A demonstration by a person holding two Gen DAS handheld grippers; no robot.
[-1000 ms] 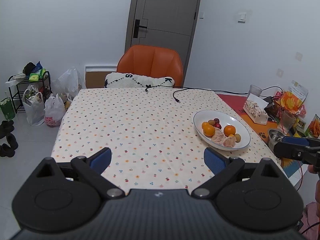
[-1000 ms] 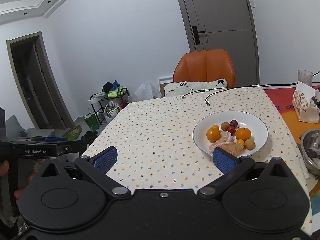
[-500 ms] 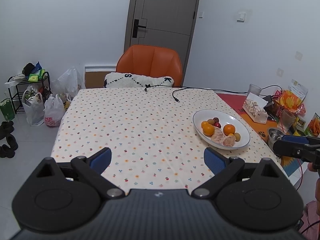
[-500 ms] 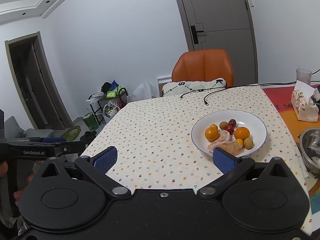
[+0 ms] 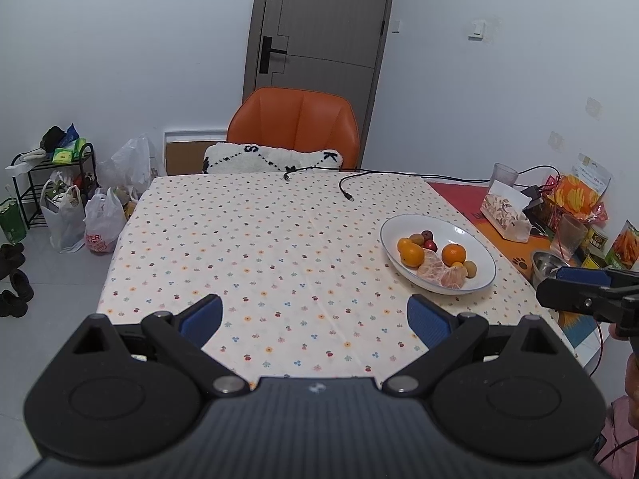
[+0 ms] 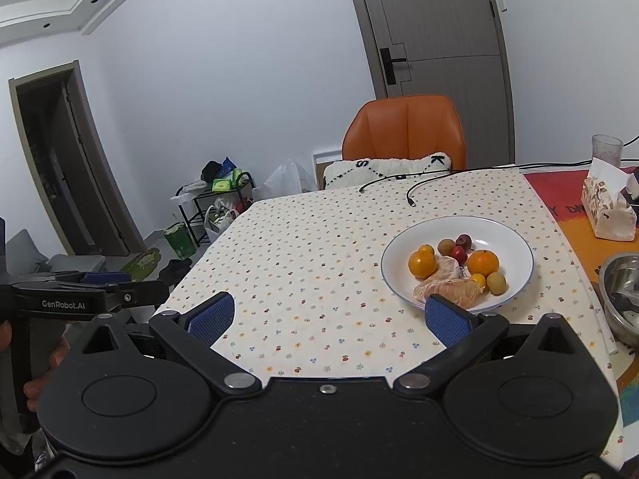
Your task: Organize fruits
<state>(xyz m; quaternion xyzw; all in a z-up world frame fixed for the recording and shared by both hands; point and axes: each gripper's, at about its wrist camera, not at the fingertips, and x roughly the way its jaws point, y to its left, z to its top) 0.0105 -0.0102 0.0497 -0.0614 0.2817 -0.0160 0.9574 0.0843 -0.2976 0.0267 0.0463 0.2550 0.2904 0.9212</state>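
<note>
The white plate [image 6: 515,279] is taken as the landmark; it rests on the dotted tablecloth [image 5: 255,247]. All fruit is contained within the plate. Two oranges [image 6: 483,262] are seen there, one on each side of a peeled citrus piece [image 6: 449,289] lying toward the plate's near rim. Two small red fruits [image 6: 459,254] are located at the centre and toward the far side of the plate. A brownish-green fruit [image 6: 446,246] is noted just beside the red ones, and a second of the kind [image 6: 496,282] lies beside the right-hand orange, with a small yellow fruit [image 6: 477,279] touching the peeled piece.

The left gripper [image 5: 314,316] is held over the tablecloth to the near left of the plate, its blue pads [image 5: 201,318] spread wide with nothing between them. The right gripper [image 6: 328,317] is held nearer the plate, fingers likewise wide apart and empty; its right pad [image 6: 449,321] overlaps the plate's near rim in view, though contact cannot be determined.

Beyond the plate, a black cable [image 5: 351,183] lies on the cloth, and an orange chair [image 5: 297,131] stands behind it. To the right of the plate, a tissue pack [image 6: 607,207] and a steel bowl [image 6: 623,295] are recorded.
</note>
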